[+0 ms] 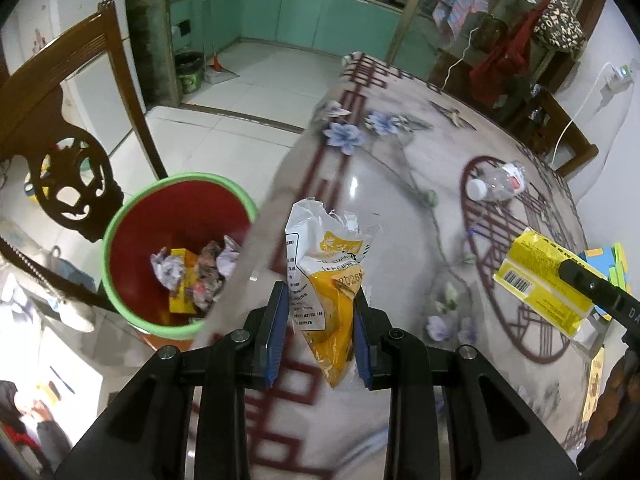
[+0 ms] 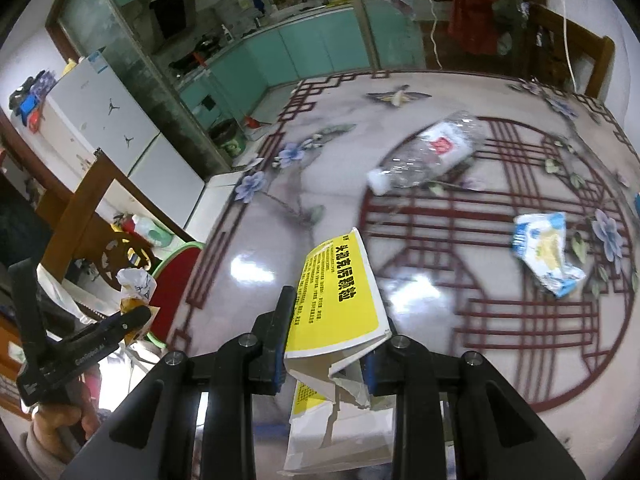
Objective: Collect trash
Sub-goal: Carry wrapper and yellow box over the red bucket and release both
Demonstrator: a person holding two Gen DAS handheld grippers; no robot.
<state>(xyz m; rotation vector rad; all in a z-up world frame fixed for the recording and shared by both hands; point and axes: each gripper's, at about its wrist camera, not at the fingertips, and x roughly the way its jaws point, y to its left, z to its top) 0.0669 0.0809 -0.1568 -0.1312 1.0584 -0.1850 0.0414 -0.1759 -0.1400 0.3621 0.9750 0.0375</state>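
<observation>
We have left claw (image 1: 320, 330) clamped on crinkly yellow-white plastic wrapper (image 1: 326, 276), light, floppy; right claw (image 2: 326, 344) clamped on torn yellow cardboard box (image 2: 340, 304), stiff-ish; both above table (image 2: 460, 320), near red green-rimmed bin (image 1: 176, 216).

Each hand-held gripper is matte black plastic: the left hand-held gripper (image 1: 321, 322) and right hand-held gripper (image 2: 325, 338) share angular forked arms with cut-out slots, round silver screws at the pivots, and blue pads (image 1: 276, 336) lining the fingers. White lettering marks the left one's side.
</observation>
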